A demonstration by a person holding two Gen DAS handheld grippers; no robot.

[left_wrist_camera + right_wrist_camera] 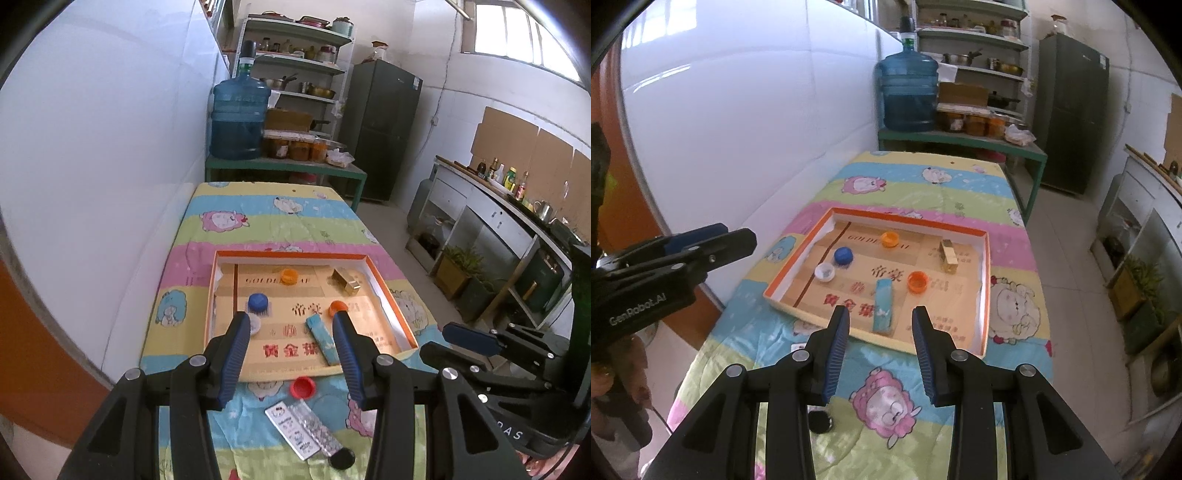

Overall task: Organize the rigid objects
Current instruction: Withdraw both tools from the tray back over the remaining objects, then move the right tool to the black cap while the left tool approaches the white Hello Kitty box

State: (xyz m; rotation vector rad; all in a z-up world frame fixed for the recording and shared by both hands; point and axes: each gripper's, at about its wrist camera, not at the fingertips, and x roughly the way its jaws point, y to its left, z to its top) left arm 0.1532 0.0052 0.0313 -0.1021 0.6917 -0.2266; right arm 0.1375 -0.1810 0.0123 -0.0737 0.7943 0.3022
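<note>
An orange-rimmed shallow box (391,291) (801,258) lies on the patterned table. In it are a blue cap (257,301) (843,254), a white cap (824,272), two orange caps (289,275) (917,281), a gold block (346,282) (949,254) and a light-blue lighter (325,339) (883,304). Before the box lie a red cap (303,387), a white patterned lighter (291,430), a clear lighter (317,430) and a black cap (341,458) (820,421). My left gripper (291,321) is open and empty above the box's near edge. My right gripper (881,314) is open and empty.
A green bench with a blue water jug (238,118) (908,94) and jars stands behind the table. A white wall runs along the left. Shelves, a dark fridge (380,129) and a kitchen counter (491,206) stand to the right, across the floor.
</note>
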